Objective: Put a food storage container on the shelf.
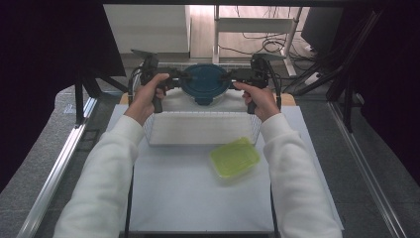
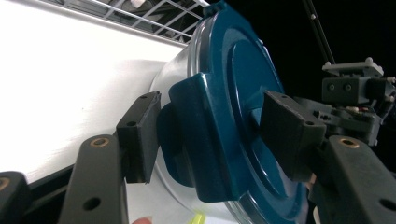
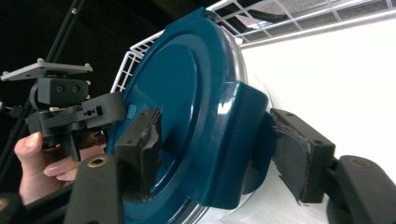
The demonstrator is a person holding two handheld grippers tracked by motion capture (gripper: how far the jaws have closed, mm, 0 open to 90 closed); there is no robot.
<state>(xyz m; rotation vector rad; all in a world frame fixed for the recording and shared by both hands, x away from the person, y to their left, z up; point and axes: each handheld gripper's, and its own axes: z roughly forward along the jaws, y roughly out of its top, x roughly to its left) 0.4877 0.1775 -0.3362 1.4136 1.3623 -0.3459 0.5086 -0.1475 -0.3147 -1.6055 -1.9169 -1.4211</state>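
A round clear container with a dark teal lid (image 1: 204,82) hangs over the far end of a white wire basket (image 1: 151,133), held from both sides. My left gripper (image 1: 184,77) is shut on the lid's left latch tab (image 2: 205,140): one pad sits under the tab, the other on the lid's top. My right gripper (image 1: 226,76) is shut on the opposite latch tab (image 3: 233,149) in the same way. The clear body (image 2: 175,77) shows below the lid. In each gripper view the other gripper appears beyond the lid.
A flat green lidded box (image 1: 234,157) lies on the white table mat (image 1: 198,198), just in front of the basket's near right corner. Metal frame rails (image 1: 59,163) run along both sides. Cables and stands are behind the table.
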